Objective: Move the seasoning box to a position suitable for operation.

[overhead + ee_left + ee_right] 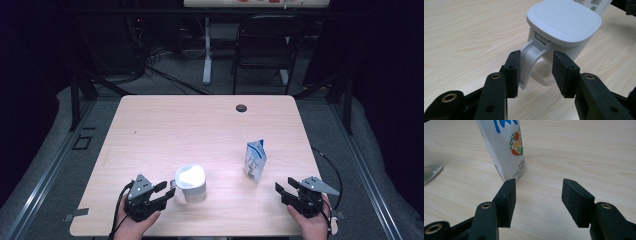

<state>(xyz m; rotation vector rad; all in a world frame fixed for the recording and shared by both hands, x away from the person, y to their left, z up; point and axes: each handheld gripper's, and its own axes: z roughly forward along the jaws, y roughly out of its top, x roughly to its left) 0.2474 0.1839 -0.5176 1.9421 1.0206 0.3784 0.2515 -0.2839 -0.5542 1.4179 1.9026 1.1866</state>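
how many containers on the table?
2. A lidded jug near the front edge, its handle between the open left tongs; a carton upright to its right, ahead of the right tongs.

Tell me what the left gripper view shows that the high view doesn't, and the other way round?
The left gripper view shows close up the jug's white handle between the left gripper's open jaws, and the jug's clear lower wall. The high view shows the whole table, the carton standing right of the jug, the right gripper and a chair beyond. Both show the white-lidded jug and the wooden tabletop.
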